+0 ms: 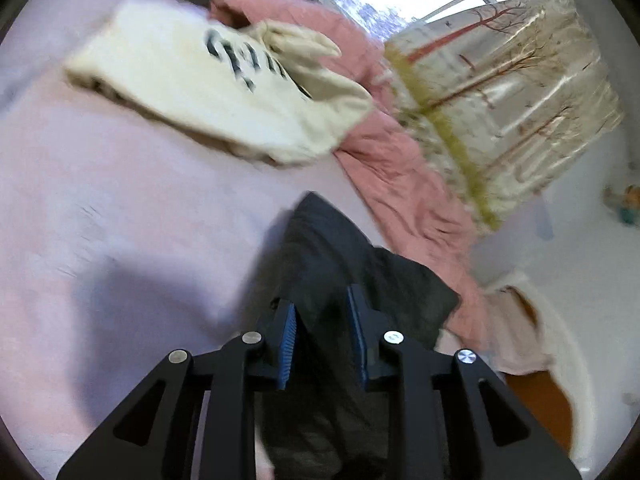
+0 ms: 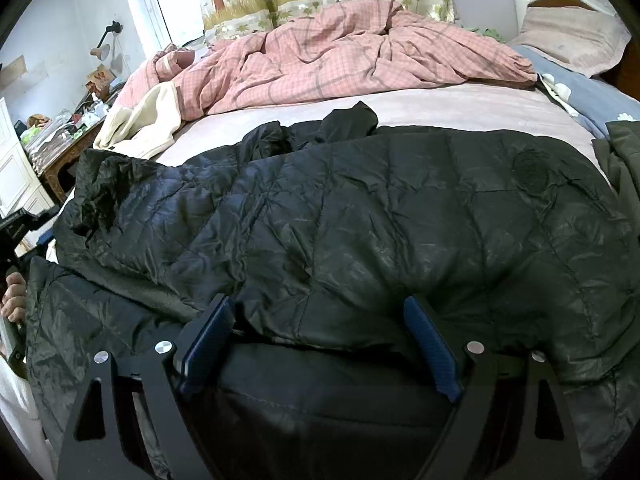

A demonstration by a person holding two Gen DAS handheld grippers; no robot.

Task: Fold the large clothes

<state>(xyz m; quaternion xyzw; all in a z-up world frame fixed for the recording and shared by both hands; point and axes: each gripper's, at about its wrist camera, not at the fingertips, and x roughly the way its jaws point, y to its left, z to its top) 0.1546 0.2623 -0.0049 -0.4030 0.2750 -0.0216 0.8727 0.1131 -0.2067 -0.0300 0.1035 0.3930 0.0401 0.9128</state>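
Left of the pink duvet (image 2: pixel 340 60), the left gripper (image 1: pixel 322 312) shows a narrow gap, black jacket (image 2: pixel 360 216) fabric between its pads; whether they press is unclear. In front of that duvet the jacket lies spread; the right gripper (image 2: pixel 318 320) gapes wide over its edge, unclamped.

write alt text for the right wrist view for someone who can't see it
A black quilted jacket lies spread across a bed with a pale pink sheet, seen from just above the right claw, whose blue pads stand wide apart over the jacket's near edge. Behind it lie a rumpled pink checked duvet and a cream garment.
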